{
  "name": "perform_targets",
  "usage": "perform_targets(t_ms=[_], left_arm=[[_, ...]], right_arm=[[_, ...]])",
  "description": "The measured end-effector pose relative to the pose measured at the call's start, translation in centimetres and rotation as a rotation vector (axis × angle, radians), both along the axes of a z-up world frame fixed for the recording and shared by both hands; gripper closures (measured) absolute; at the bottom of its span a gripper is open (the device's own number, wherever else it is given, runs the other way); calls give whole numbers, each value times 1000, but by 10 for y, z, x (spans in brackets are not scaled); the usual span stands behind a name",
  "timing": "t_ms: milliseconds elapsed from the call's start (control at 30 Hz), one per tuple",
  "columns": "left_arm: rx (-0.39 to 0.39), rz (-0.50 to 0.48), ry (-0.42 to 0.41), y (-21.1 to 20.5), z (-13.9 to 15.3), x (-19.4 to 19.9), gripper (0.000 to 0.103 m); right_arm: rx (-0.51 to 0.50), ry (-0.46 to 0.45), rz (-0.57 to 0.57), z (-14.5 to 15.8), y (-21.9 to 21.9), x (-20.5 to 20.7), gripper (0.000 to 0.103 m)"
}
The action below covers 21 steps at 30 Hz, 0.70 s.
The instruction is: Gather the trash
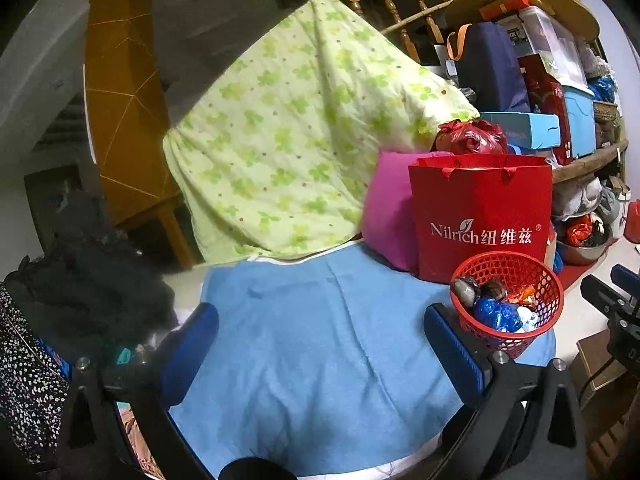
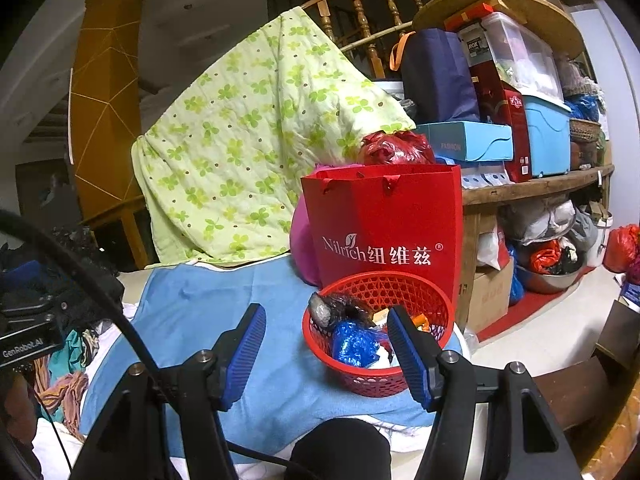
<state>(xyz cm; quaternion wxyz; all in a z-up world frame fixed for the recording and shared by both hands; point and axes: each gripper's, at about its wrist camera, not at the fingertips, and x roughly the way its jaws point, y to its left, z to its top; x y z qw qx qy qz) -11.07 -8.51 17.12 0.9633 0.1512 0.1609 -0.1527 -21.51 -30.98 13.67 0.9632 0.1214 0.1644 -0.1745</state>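
Observation:
A red mesh basket (image 1: 516,332) (image 2: 404,376) stands on a blue towel (image 1: 312,344) (image 2: 192,320) near its right edge. Inside lie crumpled pieces of trash: a blue foil wad (image 1: 496,316) (image 2: 354,344), a grey-black wad (image 1: 466,288) (image 2: 324,308), an orange wrapper (image 1: 526,294) and some white paper. My left gripper (image 1: 320,314) is open wide over bare towel, with the basket just beyond its right finger. My right gripper (image 2: 326,316) stands open in front of the basket; its right finger overlaps the basket's rim in the picture and nothing sits between the pads.
A red paper bag (image 1: 480,216) (image 2: 384,232) and a pink cushion (image 1: 388,208) stand right behind the basket. A green floral quilt (image 1: 288,128) hangs behind the towel. Dark clothes (image 1: 88,280) are piled at the left. Shelves with boxes (image 2: 520,128) fill the right.

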Motion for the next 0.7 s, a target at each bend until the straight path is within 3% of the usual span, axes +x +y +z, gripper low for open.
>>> perform_targets(t_ms=[700], left_arm=[[24,-21,54,-10,-10,4,1]], right_arm=[[13,12,-23,-11,-9,5,36]])
